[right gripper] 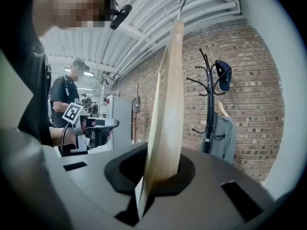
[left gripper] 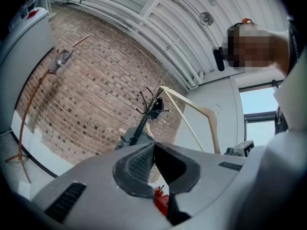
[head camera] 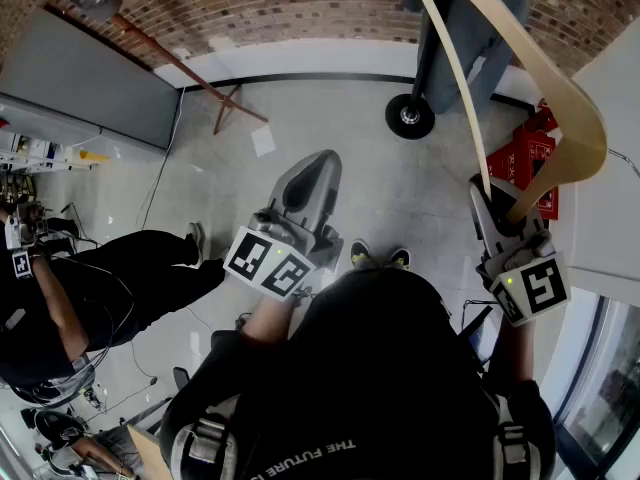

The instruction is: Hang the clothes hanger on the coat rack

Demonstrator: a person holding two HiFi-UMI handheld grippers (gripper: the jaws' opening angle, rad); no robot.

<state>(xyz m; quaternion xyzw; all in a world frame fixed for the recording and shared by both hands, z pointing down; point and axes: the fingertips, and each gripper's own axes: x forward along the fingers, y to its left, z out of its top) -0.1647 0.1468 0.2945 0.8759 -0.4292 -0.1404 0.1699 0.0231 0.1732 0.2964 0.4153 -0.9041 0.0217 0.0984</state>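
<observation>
My right gripper (head camera: 497, 208) is shut on one end of a pale wooden clothes hanger (head camera: 575, 128), which curves up and back across the top of the head view. In the right gripper view the hanger (right gripper: 168, 109) stands edge-on between the jaws of the right gripper (right gripper: 160, 176), its metal hook at the top. The black coat rack (right gripper: 210, 104) stands against the brick wall, carrying a dark cap (right gripper: 223, 74) and a grey garment (right gripper: 223, 138). Its round base (head camera: 410, 116) is on the floor ahead. My left gripper (head camera: 316, 163) (left gripper: 153, 145) is shut and empty, pointing toward the rack (left gripper: 146, 114).
Red boxes (head camera: 530, 158) sit on the floor at the right, beside a white wall (head camera: 610, 198). A seated person in black (head camera: 100, 278) is at the left. A grey panel (head camera: 90, 78) leans at the back left, and a paper sheet (head camera: 263, 140) lies on the floor.
</observation>
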